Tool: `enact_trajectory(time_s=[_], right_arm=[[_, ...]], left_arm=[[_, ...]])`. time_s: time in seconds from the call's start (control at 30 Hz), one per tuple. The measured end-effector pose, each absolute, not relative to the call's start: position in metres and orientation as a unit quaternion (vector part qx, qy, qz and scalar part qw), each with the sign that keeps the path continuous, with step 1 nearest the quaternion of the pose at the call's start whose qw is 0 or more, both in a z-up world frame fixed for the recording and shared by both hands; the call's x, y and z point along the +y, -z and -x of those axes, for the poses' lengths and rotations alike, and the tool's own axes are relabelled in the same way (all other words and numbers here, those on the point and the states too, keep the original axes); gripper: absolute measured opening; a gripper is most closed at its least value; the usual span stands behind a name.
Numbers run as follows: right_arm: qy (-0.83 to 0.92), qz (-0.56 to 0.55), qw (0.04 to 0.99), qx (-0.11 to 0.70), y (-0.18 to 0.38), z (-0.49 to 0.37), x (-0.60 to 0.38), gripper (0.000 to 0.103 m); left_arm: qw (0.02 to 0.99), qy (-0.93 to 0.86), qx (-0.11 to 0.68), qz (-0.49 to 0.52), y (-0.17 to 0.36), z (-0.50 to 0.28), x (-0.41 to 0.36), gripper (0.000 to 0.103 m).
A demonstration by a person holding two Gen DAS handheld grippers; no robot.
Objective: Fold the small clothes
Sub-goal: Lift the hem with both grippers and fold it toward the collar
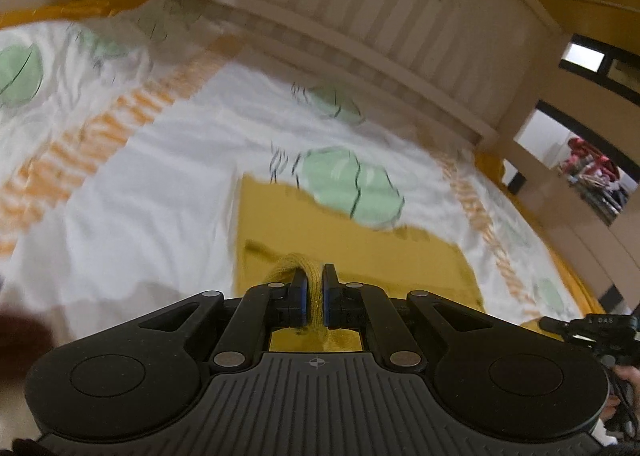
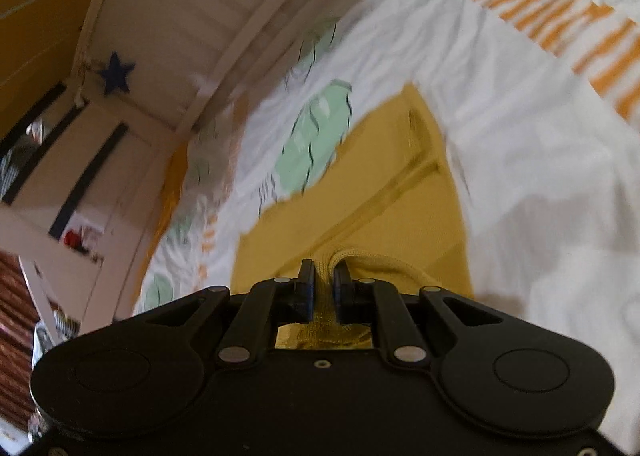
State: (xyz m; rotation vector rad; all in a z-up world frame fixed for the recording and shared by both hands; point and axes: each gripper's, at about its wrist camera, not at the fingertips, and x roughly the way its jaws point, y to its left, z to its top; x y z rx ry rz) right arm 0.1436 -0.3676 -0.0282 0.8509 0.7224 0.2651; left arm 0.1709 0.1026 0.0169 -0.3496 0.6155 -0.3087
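A small mustard-yellow garment (image 1: 352,240) lies on a white bedsheet (image 1: 160,192) printed with green leaves and orange stripes. My left gripper (image 1: 315,276) is shut on a ribbed edge of the yellow garment, which bunches up between its blue pads. In the right wrist view the same yellow garment (image 2: 380,192) stretches away from me. My right gripper (image 2: 323,272) is shut on its thick hem, with a fold of cloth pinched between the pads. Both views are blurred by motion. The other gripper's black body (image 1: 592,330) shows at the lower right of the left wrist view.
A cream slatted bed rail (image 1: 380,28) runs along the far side of the mattress. A blue star (image 2: 116,74) hangs on the rail's end. Yellow walls and a doorway (image 1: 580,168) lie beyond. A cream shelf unit (image 2: 72,184) stands at the left.
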Motion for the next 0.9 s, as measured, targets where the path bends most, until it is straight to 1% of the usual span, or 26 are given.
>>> enact_trajectory(time_s=[0.2, 0.33, 0.47, 0.63, 0.67, 0.73, 0.83, 0.9], right_arm=[[-0.100, -0.428, 0.837, 0.326, 0.043, -0.205, -0.384, 0.017], [-0.083, -0.420, 0.841, 0.331, 0.053, -0.248, -0.388, 0.017], [-0.068, -0.413, 0.840, 0.344, 0.068, -0.279, -0.387, 0.017], [-0.053, -0.397, 0.845, 0.354, 0.083, -0.298, -0.385, 0.018], [-0.050, -0.394, 0.847, 0.354, 0.085, -0.299, -0.384, 0.018], [-0.043, -0.385, 0.852, 0.352, 0.087, -0.300, -0.384, 0.024], [-0.036, -0.373, 0.860, 0.346, 0.087, -0.301, -0.385, 0.024], [-0.033, -0.362, 0.867, 0.341, 0.083, -0.298, -0.385, 0.028]], left_arm=[[0.928, 0.141, 0.295, 0.180, -0.012, -0.239, 0.095, 0.006], [0.930, 0.133, 0.296, 0.175, -0.002, -0.276, 0.088, 0.006], [0.926, 0.114, 0.314, 0.177, 0.019, -0.311, 0.079, 0.007], [0.921, 0.084, 0.331, 0.187, 0.043, -0.340, 0.082, 0.007], [0.920, 0.079, 0.335, 0.185, 0.048, -0.344, 0.082, 0.007], [0.920, 0.067, 0.343, 0.180, 0.055, -0.351, 0.083, 0.008], [0.915, 0.061, 0.356, 0.181, 0.061, -0.361, 0.087, 0.008], [0.912, 0.057, 0.362, 0.186, 0.062, -0.364, 0.090, 0.009]])
